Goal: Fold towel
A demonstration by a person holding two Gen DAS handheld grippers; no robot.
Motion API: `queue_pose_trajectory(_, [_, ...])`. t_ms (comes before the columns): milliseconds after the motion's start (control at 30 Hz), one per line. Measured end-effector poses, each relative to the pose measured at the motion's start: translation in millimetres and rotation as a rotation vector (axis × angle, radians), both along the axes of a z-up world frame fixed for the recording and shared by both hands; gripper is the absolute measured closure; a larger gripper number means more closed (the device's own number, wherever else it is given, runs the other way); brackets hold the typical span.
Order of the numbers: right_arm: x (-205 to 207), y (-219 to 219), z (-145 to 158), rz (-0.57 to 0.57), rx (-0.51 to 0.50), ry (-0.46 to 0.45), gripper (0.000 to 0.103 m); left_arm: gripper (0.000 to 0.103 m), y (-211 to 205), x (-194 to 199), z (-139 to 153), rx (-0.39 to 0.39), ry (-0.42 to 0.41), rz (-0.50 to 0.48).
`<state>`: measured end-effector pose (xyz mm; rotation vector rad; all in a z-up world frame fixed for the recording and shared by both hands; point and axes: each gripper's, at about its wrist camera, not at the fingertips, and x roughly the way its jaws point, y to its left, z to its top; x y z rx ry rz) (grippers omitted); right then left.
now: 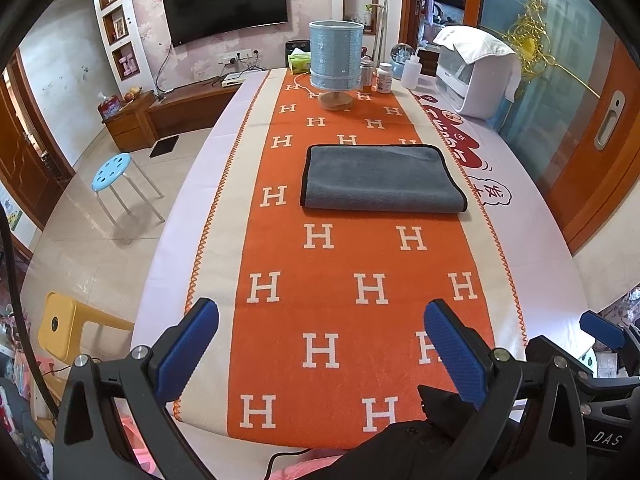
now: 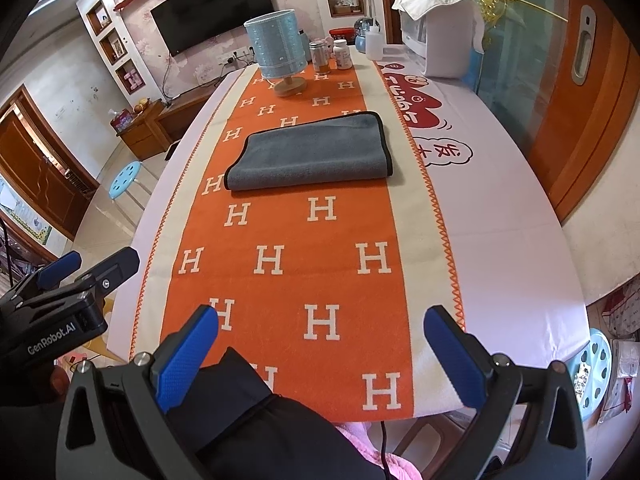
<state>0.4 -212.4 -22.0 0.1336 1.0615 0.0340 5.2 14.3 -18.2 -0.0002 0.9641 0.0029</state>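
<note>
A grey towel (image 1: 382, 178) with a black border lies folded in a flat rectangle on the orange runner with white H letters (image 1: 340, 280), in the middle of the table. It also shows in the right wrist view (image 2: 312, 154). My left gripper (image 1: 320, 340) is open and empty, held over the near end of the table, well short of the towel. My right gripper (image 2: 320, 340) is open and empty too, over the near table edge. The left gripper shows at the left of the right wrist view (image 2: 60, 280).
A blue lamp (image 1: 336, 62) on a wooden base stands at the far end of the runner, with jars and bottles (image 1: 384, 78) beside it. A white appliance (image 1: 476, 76) sits far right. A blue stool (image 1: 112, 170) and a yellow stool (image 1: 60, 326) stand left of the table.
</note>
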Motion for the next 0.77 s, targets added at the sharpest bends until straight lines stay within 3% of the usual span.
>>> queue_pose_trajectory(767, [3.0, -4.9, -1.3, -0.004, 0.004, 0.010, 0.000, 0.001, -4.0, 2.8, -2.6, 0.004, 0.004, -0.001])
